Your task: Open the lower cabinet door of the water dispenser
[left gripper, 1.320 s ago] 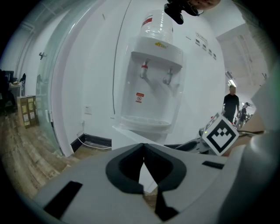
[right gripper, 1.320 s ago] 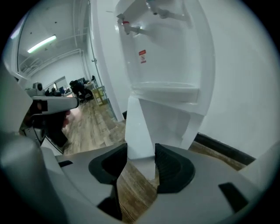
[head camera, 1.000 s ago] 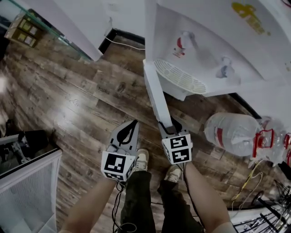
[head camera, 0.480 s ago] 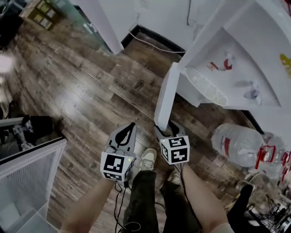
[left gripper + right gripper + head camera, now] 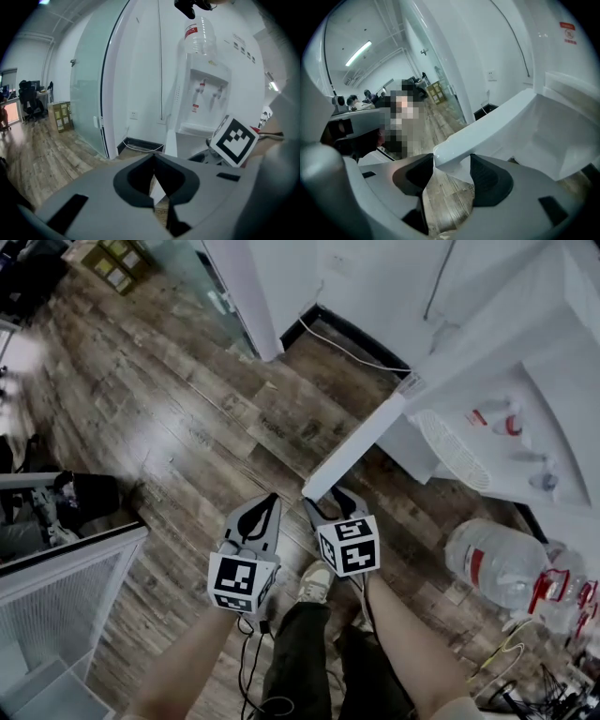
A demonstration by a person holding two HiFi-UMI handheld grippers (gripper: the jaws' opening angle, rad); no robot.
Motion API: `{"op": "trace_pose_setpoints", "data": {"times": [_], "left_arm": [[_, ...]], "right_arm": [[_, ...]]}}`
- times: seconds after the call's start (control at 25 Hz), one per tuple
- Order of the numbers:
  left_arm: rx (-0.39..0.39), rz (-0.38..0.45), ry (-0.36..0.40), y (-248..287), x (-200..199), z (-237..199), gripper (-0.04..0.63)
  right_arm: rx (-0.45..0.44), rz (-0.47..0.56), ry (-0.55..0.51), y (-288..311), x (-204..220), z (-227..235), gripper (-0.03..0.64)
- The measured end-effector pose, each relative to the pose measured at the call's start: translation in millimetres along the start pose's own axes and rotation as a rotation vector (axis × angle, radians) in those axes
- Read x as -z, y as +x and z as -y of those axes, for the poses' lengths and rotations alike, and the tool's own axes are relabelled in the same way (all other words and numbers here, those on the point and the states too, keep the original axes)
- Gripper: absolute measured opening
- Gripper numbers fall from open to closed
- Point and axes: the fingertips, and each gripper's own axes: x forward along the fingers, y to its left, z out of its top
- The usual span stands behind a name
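At my right gripper (image 5: 324, 498), the closing jaws clamp the free edge of the lower cabinet door (image 5: 354, 451); my left gripper (image 5: 271, 498), beside it, is closed and empty. Door now stands swung wider from the water dispenser (image 5: 525, 390) than one second ago. Red label on the floor bottle (image 5: 492, 563) beyond: print illegible.

Water dispenser (image 5: 534, 399) cut off by head view's top and right edges.

Left tool (image 5: 271, 499) and right tool (image 5: 330, 499): grey shells, black jaw pads, black-and-white marker cubes (image 5: 242, 582). Dark trousers (image 5: 298, 652), pale shoes (image 5: 317, 581), black cable (image 5: 251, 667).
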Motion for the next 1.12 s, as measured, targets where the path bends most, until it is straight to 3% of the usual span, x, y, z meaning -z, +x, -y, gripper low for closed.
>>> {"op": "trace_pose_setpoints", "data": {"times": [0.28, 0.52, 0.88, 1.12], "left_arm": [[-0.022, -0.01, -0.007, -0.8, -4.9, -22.7, 0.006], [-0.03, -0.013, -0.017, 2.7, -17.6, -21.9, 0.006], [0.013, 0.005, 0.01, -0.6, -66.3, 24.0, 0.006], [0.051, 0.046, 0.058, -10.9, -112.9, 63.4, 0.006]], "right_arm": [[-0.064, 0.013, -0.011, 25.0, -26.0, -11.5, 0.232], [-0.054, 0.012, 0.004, 8.6, -33.0, -6.3, 0.21], [0.061, 0.102, 0.102, -87.2, -62.8, 45.5, 0.06], [0.143, 0.187, 0.131, -174.7, -79.3, 71.0, 0.029]]}}
